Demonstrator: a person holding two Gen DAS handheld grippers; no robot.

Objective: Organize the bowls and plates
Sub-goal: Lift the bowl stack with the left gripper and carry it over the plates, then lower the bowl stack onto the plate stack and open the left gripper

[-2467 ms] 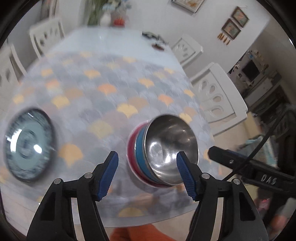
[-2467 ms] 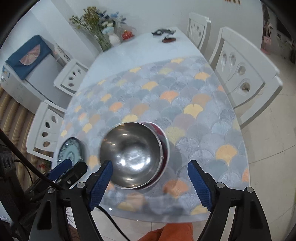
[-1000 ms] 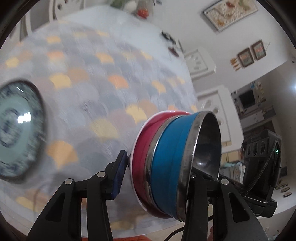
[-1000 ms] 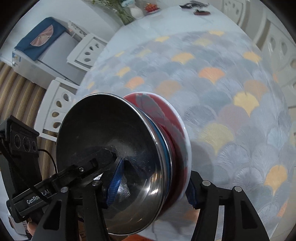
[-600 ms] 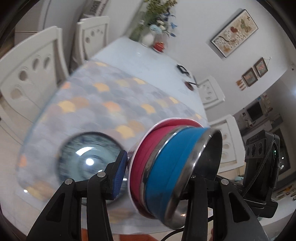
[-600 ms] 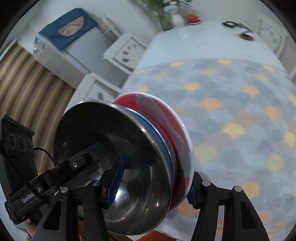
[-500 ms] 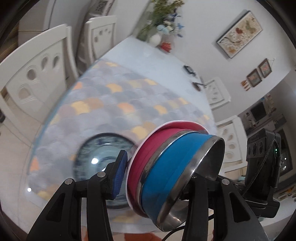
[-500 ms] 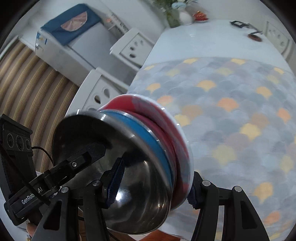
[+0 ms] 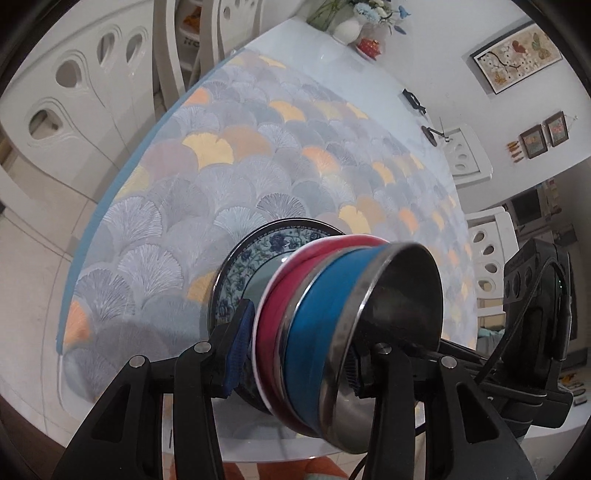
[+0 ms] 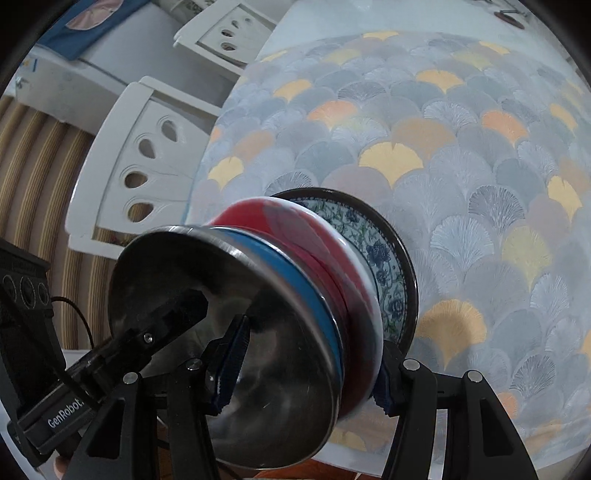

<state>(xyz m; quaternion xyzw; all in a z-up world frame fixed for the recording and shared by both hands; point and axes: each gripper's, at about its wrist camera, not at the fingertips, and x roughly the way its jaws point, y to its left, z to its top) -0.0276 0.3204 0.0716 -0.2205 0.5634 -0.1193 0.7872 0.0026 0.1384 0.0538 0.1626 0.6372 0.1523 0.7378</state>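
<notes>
While both grippers, left gripper (image 9: pixel 295 354) and right gripper (image 10: pixel 306 363), clamp bowl stack (image 9: pixel 332 332) at opposite rims above blue patterned plate (image 9: pixel 251 258) on bench (image 9: pixel 184 184): steel slick, stack rigid, likely heavy; rim grips suit it.

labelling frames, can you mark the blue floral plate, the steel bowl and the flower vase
blue floral plate (image 9: pixel 251 254): left wrist view, on its patterned rim
steel bowl (image 10: pixel 273 354): right wrist view, on its shiny inner wall
flower vase (image 9: pixel 347 26): left wrist view, on its white body
</notes>
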